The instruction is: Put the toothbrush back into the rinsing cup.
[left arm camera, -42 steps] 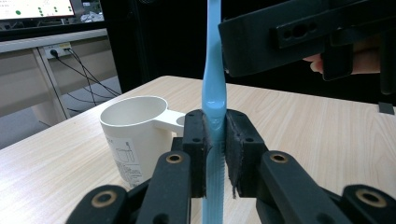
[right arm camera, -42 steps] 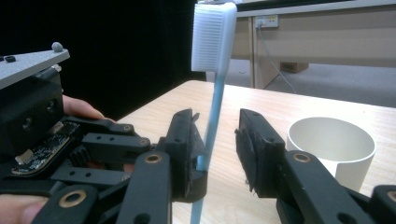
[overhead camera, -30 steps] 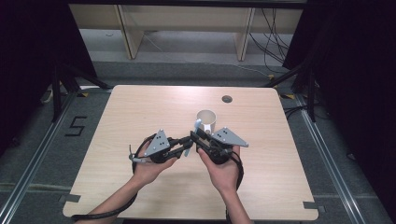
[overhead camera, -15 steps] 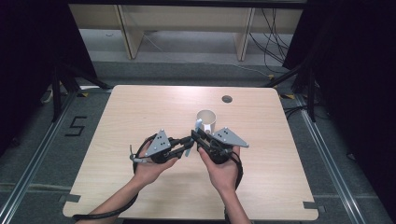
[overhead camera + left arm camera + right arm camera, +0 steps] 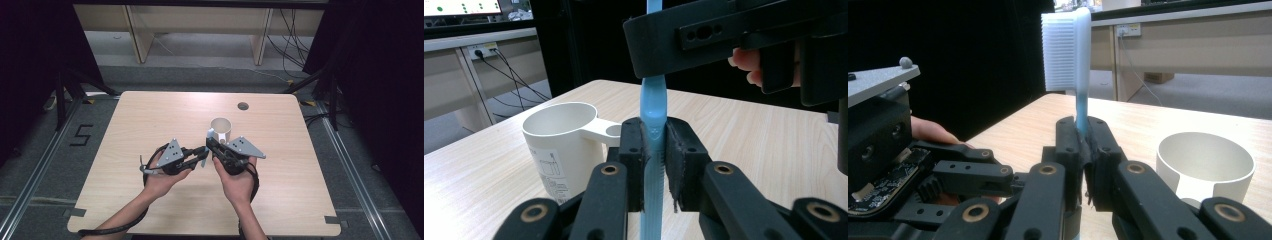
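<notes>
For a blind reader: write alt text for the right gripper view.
The right claw is shut on a blue toothbrush, held upright with its white bristles facing left. A white cup stands on the wooden table at right; the left claw and a hand show at left.

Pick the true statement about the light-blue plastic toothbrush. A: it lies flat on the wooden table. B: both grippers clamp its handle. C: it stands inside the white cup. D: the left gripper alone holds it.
B: the left gripper pinches the light-blue plastic toothbrush low on its handle, and the right gripper is shut on it just below the white bristles.
</notes>
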